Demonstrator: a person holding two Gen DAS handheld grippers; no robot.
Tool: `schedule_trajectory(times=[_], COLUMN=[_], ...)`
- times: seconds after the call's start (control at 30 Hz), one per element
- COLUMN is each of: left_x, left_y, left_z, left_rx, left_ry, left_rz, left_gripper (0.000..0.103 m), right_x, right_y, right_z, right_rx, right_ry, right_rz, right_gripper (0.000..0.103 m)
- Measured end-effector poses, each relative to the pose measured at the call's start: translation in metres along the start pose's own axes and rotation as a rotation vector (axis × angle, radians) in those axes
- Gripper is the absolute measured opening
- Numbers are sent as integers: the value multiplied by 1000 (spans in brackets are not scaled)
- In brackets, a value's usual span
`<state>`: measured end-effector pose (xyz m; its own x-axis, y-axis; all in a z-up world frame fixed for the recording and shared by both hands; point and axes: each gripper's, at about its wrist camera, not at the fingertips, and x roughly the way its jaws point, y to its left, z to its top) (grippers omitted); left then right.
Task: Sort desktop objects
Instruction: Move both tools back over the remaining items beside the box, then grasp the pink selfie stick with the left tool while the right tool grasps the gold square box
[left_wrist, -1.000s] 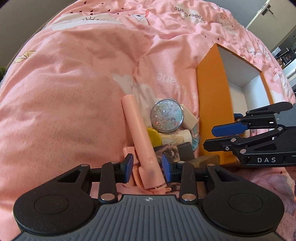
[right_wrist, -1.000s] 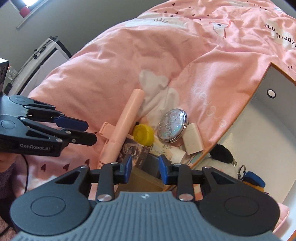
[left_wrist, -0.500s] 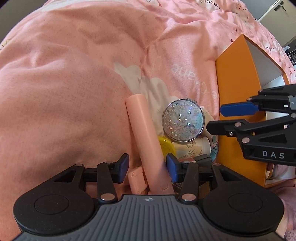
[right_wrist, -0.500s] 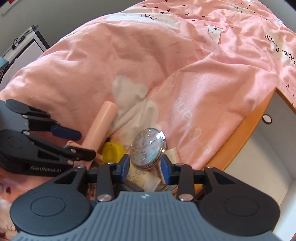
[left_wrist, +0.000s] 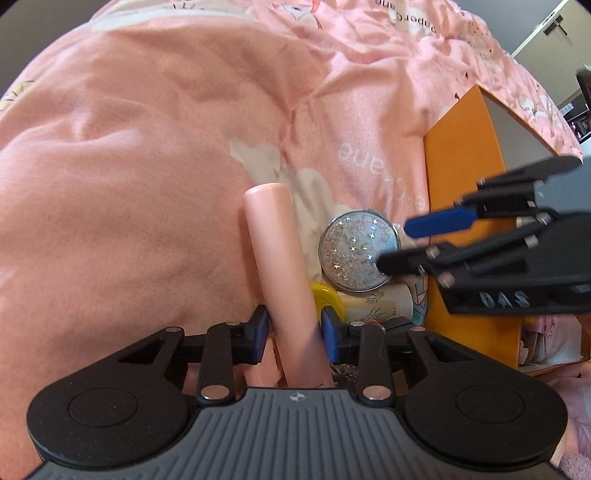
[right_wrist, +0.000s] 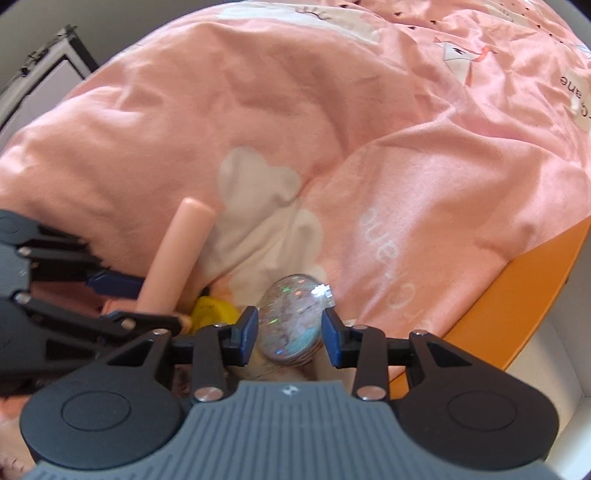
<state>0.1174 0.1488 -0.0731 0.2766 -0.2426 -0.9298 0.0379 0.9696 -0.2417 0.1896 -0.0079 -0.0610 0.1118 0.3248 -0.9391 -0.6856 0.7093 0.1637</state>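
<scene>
Left gripper (left_wrist: 294, 334) reaches low over the pink bedding, fingers straddling the pink tube (left_wrist: 284, 273) unclenched, while right gripper (right_wrist: 289, 334) brackets the glitter compact (right_wrist: 293, 321), released.

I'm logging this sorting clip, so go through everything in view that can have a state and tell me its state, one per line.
left gripper: open, blue pads on either side of the pink tube, small gaps showing.
right gripper: open, pads flanking the glitter compact.
pink tube: lying on the bedding, cap on.
glitter compact: closed, tilted on the pile.
orange box: open.
yellow round item: partly hidden, state unclear.
</scene>
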Motion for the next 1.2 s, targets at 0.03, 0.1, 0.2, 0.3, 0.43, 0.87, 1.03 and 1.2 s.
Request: schedule_trajectory(times=[0.03,0.1,0.2,0.3,0.43,0.87,1.03,1.2], left_x=[-5,-15,-26,-36,-43,-75,-87,-101], left_y=[0,0,-4,-4,-7,-14,-20,-27], left_z=[-2,-5,-9,-13,-15,-27,-30,-33], left_rx=[-2,0,5,-7,-24,-38,-31,-8], left_ry=[-13,-38,-71,-92,-114,-178,-197,-214], left_rz=[0,0,9,-14,-20,-13,-9,3], left_gripper=[34,34,34,32,31,30,30,30], right_x=[-6,-18,-31,-38,-35,-14,-6,-22], right_y=[2,11,24,35,52,86,88,86], right_z=[-4,-16,-33,-51,-74,-109,-111,-113], right_rx=[-10,-57,-133,-207,-323,-691,-711,-660], right_ry=[-5,-22,-23,2,41,67,60,-12], right_rz=[28,82,110,128,113,9,-18,-17], right_gripper=[40,41,43,47,52,69,68,66])
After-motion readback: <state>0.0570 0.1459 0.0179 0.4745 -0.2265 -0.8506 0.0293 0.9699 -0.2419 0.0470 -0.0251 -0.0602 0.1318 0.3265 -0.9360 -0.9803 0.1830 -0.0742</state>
